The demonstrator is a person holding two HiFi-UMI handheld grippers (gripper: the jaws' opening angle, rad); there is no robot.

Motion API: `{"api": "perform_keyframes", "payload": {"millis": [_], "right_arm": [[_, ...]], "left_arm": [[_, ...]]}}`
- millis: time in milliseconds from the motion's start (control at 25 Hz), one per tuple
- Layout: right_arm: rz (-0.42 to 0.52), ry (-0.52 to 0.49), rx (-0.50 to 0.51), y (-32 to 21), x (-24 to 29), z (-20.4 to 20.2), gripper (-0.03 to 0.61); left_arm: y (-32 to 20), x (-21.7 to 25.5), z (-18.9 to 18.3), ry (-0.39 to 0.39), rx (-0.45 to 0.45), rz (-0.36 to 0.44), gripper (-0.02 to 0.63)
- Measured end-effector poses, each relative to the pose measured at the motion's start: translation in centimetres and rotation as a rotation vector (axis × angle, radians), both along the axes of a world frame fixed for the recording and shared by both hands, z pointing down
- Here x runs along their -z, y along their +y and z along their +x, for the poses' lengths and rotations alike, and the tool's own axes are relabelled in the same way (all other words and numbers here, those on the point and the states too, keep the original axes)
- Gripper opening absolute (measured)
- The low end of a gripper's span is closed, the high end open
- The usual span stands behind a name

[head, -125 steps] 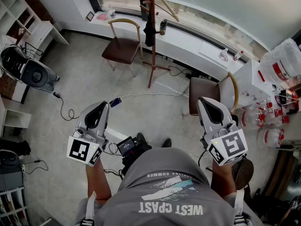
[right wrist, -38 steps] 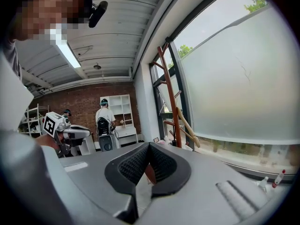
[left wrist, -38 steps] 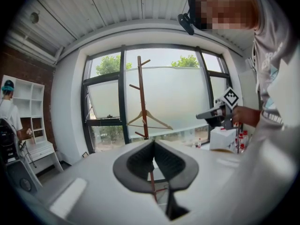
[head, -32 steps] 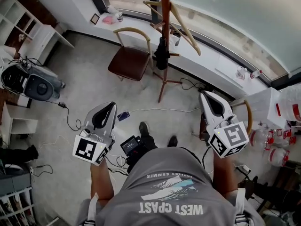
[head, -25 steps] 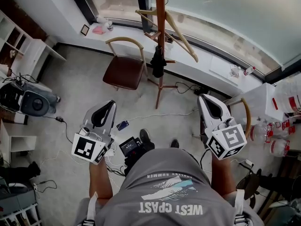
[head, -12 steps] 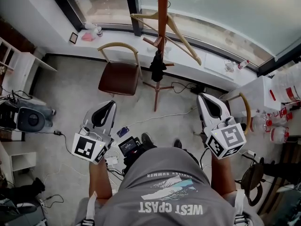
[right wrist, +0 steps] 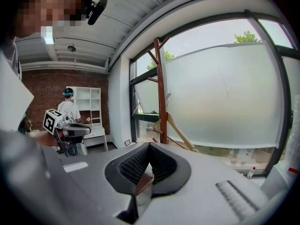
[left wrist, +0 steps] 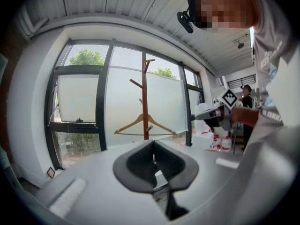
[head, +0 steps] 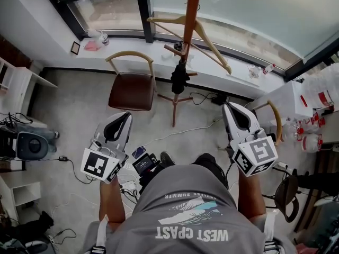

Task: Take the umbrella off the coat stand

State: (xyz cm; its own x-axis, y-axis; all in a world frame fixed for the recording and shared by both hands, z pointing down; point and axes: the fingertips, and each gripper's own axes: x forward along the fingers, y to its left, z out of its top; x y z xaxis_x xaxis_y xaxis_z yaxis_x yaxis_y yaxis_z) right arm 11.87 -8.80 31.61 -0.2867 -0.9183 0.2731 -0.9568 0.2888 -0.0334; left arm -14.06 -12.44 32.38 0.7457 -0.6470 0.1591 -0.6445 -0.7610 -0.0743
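Observation:
A black folded umbrella [head: 180, 77] hangs on the red-brown coat stand [head: 188, 15] by the window, under a wooden hanger [head: 186, 27]. My left gripper [head: 126, 115] and right gripper [head: 229, 108] are held out level in front of my chest, short of the stand and either side of it. Both are shut and hold nothing. In the left gripper view the coat stand [left wrist: 145, 102] and hanger [left wrist: 145, 125] rise beyond the shut left gripper [left wrist: 153, 144]. The right gripper view shows the coat stand [right wrist: 161, 88] just past the shut right gripper [right wrist: 149, 146]. The gripper bodies hide the umbrella in both gripper views.
A brown-seated chair [head: 131, 89] stands left of the stand's base, another chair [head: 271, 116] to its right. Cables [head: 175, 132] trail over the floor. Bottles [head: 308, 135] crowd the right side, and a round grey machine [head: 29, 144] sits left. Another person [right wrist: 69, 108] stands by white shelves.
I have walked closer to the window; the coat stand, umbrella and chair now sit nearer in the head view. Both grippers stay shut and keep their pose in front of me.

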Motion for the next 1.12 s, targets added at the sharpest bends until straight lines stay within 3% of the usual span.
{"api": "perform_keyframes", "payload": {"millis": [520,1120], "right_arm": [[-0.024,0.03,0.033,-3.8,-0.9,-3.1,0.002],[-0.06,0.032,0.147,-11.6,-3.4,-5.0,0.002]], "left_arm": [[-2.0,-1.9,-3.0,0.014,0.028,-0.034,0.002],[-4.8,-2.5,-4.8,0.006,0.16,-0.065,0.002]]}}
